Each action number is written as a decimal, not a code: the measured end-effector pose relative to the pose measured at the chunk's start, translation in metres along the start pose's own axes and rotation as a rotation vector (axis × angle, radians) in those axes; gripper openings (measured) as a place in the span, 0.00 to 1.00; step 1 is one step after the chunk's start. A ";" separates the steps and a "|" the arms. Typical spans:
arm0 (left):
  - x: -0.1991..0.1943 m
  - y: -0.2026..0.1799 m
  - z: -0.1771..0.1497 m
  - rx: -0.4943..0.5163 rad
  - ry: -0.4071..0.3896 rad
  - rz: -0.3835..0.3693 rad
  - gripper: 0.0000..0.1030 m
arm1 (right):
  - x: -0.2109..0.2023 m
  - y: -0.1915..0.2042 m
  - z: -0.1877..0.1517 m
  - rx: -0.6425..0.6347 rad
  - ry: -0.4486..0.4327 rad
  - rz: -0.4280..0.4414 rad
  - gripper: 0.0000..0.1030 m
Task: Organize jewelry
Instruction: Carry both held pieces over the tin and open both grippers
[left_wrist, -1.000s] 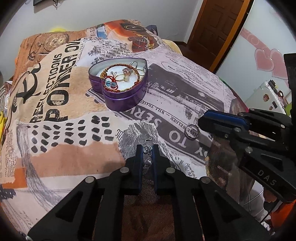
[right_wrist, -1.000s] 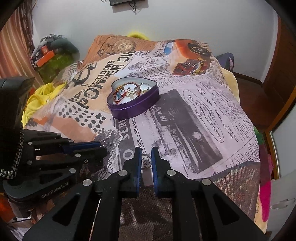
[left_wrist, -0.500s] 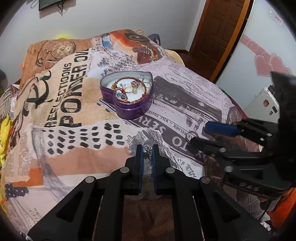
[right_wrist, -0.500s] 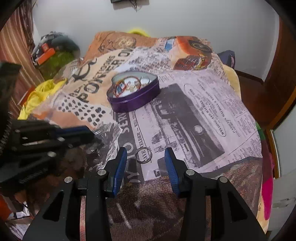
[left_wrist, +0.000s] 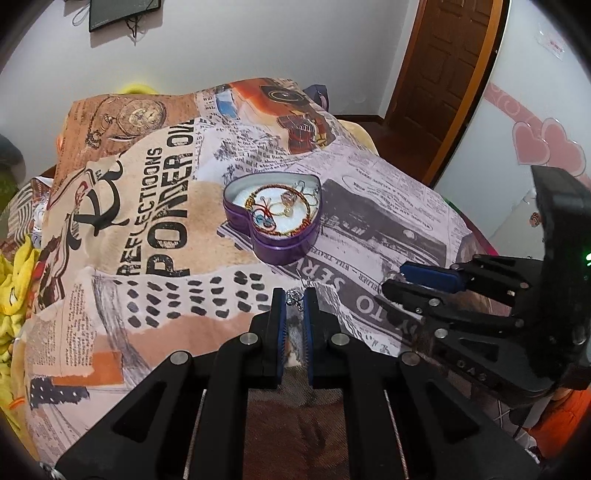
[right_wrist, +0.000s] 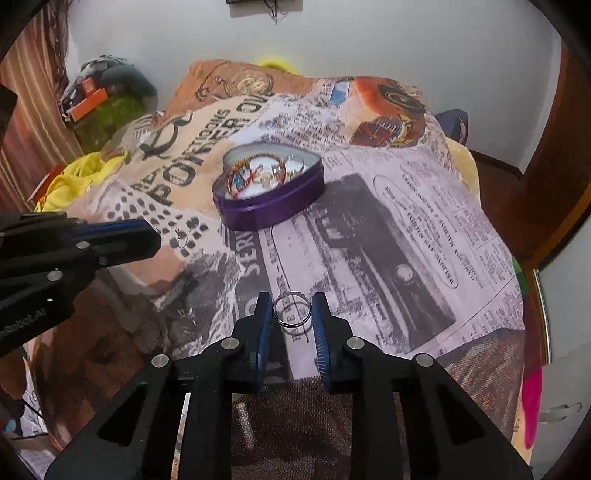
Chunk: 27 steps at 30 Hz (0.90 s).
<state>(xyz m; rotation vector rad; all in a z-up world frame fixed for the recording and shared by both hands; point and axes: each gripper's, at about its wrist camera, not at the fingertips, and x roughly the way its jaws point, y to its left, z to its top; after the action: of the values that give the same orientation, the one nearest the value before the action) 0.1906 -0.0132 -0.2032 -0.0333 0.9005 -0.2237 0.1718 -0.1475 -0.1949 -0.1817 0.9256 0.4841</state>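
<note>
While left tongs (left_wrist: 294, 297) pinch earring (left_wrist: 293, 295), ring (right_wrist: 291, 308) sits gripped between right tongs (right_wrist: 290, 310).

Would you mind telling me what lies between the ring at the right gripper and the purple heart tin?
Only bare printed bedspread lies between the ring and the heart tin, as the right wrist view shows.

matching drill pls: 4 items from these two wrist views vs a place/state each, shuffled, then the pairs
1. silver ring
2. earring
3. heart tin
4. beaded bracelet

A. purple, open, on the bedspread
B. between the right gripper fingers
C. lying inside the tin
D. pinched in the left gripper

Pairs: 1-B, 2-D, 3-A, 4-C
</note>
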 end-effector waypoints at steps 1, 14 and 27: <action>-0.001 0.001 0.002 -0.001 -0.005 0.002 0.07 | -0.002 -0.001 0.002 0.003 -0.009 0.002 0.19; -0.018 0.016 0.039 -0.014 -0.104 0.027 0.07 | -0.023 0.002 0.041 0.005 -0.132 0.018 0.19; -0.009 0.025 0.067 -0.001 -0.144 0.040 0.07 | -0.020 0.004 0.077 -0.005 -0.203 0.035 0.19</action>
<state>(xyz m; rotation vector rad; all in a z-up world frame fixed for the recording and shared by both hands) 0.2418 0.0089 -0.1579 -0.0320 0.7575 -0.1816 0.2156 -0.1233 -0.1332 -0.1183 0.7297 0.5272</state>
